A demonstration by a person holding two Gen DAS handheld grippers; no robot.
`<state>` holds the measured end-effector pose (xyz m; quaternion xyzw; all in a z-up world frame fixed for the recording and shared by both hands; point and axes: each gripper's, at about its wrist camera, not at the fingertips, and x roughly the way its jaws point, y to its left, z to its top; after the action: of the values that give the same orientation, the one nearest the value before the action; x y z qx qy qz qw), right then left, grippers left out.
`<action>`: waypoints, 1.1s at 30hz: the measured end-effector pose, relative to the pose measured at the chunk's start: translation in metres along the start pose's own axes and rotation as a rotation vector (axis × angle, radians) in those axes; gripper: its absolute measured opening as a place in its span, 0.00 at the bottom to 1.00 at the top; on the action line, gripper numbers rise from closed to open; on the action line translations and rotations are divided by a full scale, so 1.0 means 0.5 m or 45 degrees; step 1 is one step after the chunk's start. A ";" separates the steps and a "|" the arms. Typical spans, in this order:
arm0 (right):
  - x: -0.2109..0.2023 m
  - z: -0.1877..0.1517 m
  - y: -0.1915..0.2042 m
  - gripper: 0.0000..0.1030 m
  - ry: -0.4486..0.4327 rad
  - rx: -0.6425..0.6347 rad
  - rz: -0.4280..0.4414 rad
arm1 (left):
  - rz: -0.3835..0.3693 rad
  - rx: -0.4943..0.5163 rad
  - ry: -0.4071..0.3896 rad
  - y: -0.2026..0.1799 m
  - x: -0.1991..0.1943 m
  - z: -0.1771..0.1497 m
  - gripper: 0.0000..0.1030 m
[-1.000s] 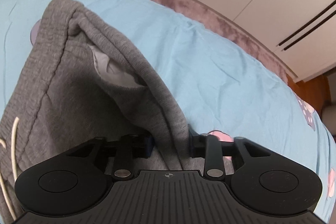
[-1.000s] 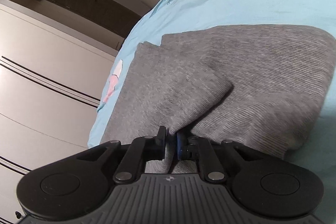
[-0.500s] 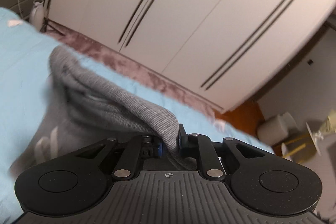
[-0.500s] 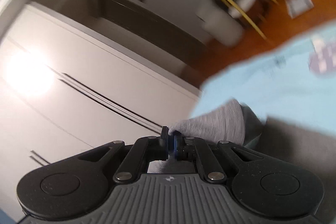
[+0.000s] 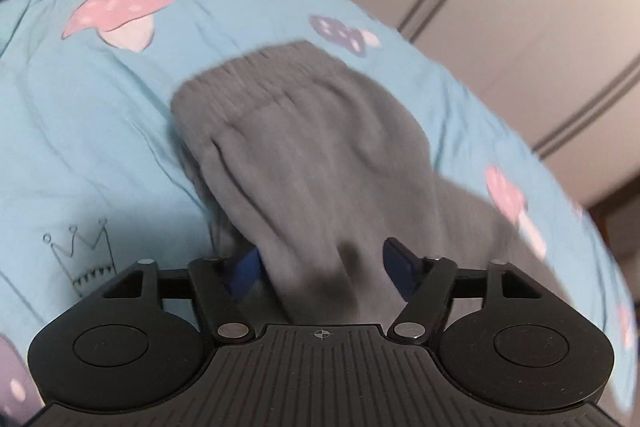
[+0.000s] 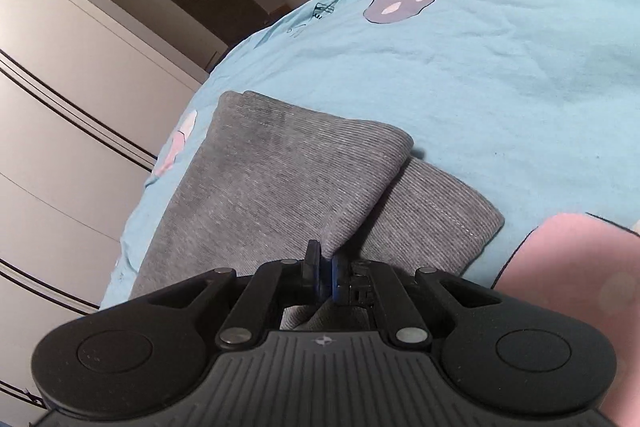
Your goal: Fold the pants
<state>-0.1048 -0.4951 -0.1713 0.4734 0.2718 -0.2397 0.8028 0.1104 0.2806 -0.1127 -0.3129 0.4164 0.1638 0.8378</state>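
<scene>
Pants (image 6: 280, 187) already layered on bed (image 6: 520, 67); left gripper (image 5: 320, 267) jaws apart (fabric between), right gripper (image 6: 322, 267) clamped on fold edge, final fold unfinished.

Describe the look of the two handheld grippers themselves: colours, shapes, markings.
Both the left gripper and the right gripper look alike: matte black ribbed body, two round side lobes, silver pivot pins on black linkage bars, blue-padded fingers, and a small crosshair mark at the centre. No cables or sleeves show.

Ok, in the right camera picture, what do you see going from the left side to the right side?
White cupboard doors → grey pants → blue bedsheet, with a pink patch of it low at the right edge.
</scene>
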 end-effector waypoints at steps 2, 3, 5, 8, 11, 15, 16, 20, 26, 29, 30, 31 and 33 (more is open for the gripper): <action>0.013 0.008 -0.002 0.05 0.006 0.047 0.015 | -0.026 -0.096 0.026 0.026 0.027 0.017 0.69; 0.011 0.008 -0.007 0.07 0.006 0.064 0.034 | -0.031 -0.134 0.029 0.035 0.034 0.015 0.66; 0.010 0.004 -0.009 0.07 0.004 0.064 0.051 | -0.057 -0.219 0.028 0.061 0.046 0.030 0.60; 0.007 0.004 -0.014 0.09 0.005 0.089 0.073 | -0.087 -0.291 0.044 0.087 0.047 0.045 0.55; 0.010 0.006 -0.015 0.11 0.011 0.146 0.086 | -0.023 -0.205 0.073 0.064 0.057 0.057 0.31; 0.012 0.011 0.032 0.05 -0.016 0.080 -0.005 | -0.032 -0.148 0.079 0.034 0.047 0.085 0.16; 0.005 0.017 0.050 0.04 -0.030 0.056 0.005 | -0.055 -0.158 0.071 0.032 0.042 0.093 0.16; -0.076 0.053 0.092 0.04 -0.142 0.105 0.262 | -0.131 -0.150 0.012 0.036 -0.001 0.102 0.15; -0.118 0.022 0.039 0.04 -0.170 0.039 0.162 | 0.004 -0.068 0.077 0.076 -0.013 0.070 0.16; -0.043 -0.010 -0.020 0.05 -0.033 -0.004 -0.104 | 0.112 -0.025 0.123 0.089 0.005 0.046 0.24; -0.038 -0.020 -0.030 0.03 -0.051 -0.004 -0.067 | 0.144 -0.001 0.094 0.083 -0.005 0.043 0.34; -0.043 -0.022 -0.029 0.03 -0.067 0.003 -0.056 | 0.185 0.037 0.058 0.074 -0.018 0.042 0.40; -0.058 -0.018 -0.024 0.05 -0.089 0.029 -0.055 | 0.277 0.104 -0.017 0.053 -0.045 0.042 0.56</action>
<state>-0.1358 -0.4887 -0.1631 0.4677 0.2510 -0.2764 0.8011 0.0952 0.3141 -0.0952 -0.2306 0.4487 0.2386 0.8298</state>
